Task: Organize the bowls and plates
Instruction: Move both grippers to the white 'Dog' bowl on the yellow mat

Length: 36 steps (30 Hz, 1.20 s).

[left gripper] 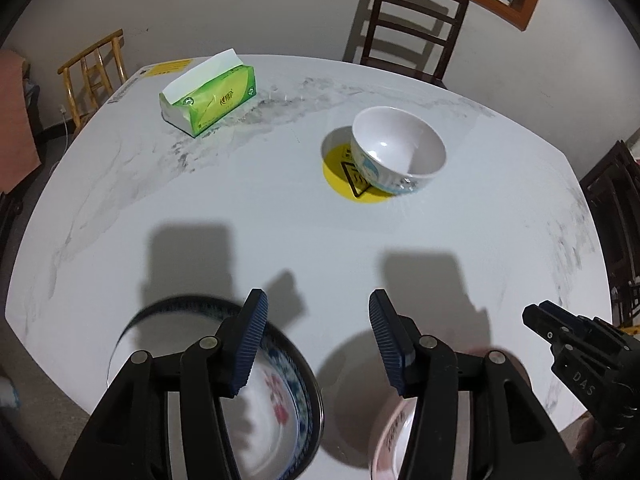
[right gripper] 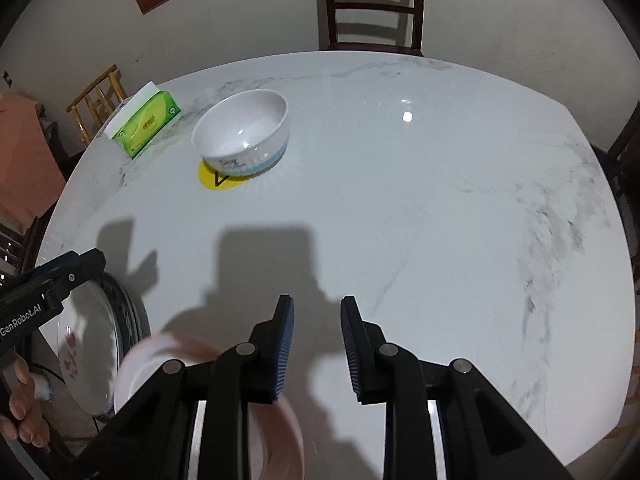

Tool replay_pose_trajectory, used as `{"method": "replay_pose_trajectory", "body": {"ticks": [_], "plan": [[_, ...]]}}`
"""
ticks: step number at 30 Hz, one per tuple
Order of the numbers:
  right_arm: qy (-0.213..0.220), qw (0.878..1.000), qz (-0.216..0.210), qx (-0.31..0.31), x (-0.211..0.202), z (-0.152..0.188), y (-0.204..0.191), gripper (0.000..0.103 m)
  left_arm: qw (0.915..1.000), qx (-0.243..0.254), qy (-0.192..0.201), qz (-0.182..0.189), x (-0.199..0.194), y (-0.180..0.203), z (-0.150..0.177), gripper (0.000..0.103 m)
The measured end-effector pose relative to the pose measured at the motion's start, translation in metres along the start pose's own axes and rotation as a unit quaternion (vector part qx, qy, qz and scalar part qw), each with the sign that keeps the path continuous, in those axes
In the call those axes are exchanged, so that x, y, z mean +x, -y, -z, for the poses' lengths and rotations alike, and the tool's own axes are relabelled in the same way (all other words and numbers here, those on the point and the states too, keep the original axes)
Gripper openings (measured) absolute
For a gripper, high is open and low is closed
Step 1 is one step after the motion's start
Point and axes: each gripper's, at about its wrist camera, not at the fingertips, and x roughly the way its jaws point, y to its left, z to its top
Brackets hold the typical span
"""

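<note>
The left claw (left gripper: 318,340) is seen in the lower middle of the left wrist view with its blue ribbed pads well apart and nothing gripped between them. Its left finger overlaps the rim of a blue-patterned plate (left gripper: 276,408) lying at the lower left near the desk edge, while its right finger crosses a blurred pink-rimmed bowl (left gripper: 390,436) at the lower right. The right claw (right gripper: 317,344), in the lower middle of the right wrist view, is held partly open, its pads apart with only bare desk (right gripper: 420,200) between them; the pink-rimmed bowl (right gripper: 280,432) is smeared below its left finger, and whether it is touched cannot be told. Farther up, a white bowl (left gripper: 398,150) with a blue band is seen on a yellow round sticker (left gripper: 340,176), well apart from both claws, right of centre in the left view and upper left in the right view. A green tissue box (left gripper: 208,100) lies beyond it at the upper left.
</note>
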Motion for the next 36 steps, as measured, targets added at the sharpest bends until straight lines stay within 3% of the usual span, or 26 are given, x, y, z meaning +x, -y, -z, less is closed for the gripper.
{"method": "replay_pose_trajectory", "body": {"ticks": [6, 13, 18, 24, 33, 36], "plan": [[-0.011, 1.000, -0.025, -0.011, 0.018, -0.035, 0.004, 0.025, 0.9998, -0.007, -0.016, 0.006, 0.019, -0.001, -0.029, 0.049], [-0.014, 0.998, -0.061, 0.001, 0.035, -0.079, 0.001, 0.025, 0.9981, -0.043, -0.018, 0.039, 0.039, -0.002, -0.062, 0.049], [-0.011, 0.999, -0.052, 0.000, 0.051, -0.109, -0.011, 0.025, 0.9968, -0.066, -0.012, 0.043, 0.056, 0.000, -0.090, 0.049], [-0.025, 0.999, -0.042, -0.003, 0.081, -0.138, -0.022, 0.025, 0.9976, -0.058, -0.025, 0.029, 0.084, 0.006, -0.113, 0.048], [-0.034, 0.998, -0.041, -0.015, 0.107, -0.159, -0.034, 0.025, 0.9977, -0.046, -0.042, 0.026, 0.116, 0.015, -0.126, 0.047], [-0.042, 0.998, -0.041, -0.020, 0.118, -0.160, -0.038, 0.025, 0.9971, -0.046, -0.051, 0.032, 0.126, 0.017, -0.127, 0.041]]}}
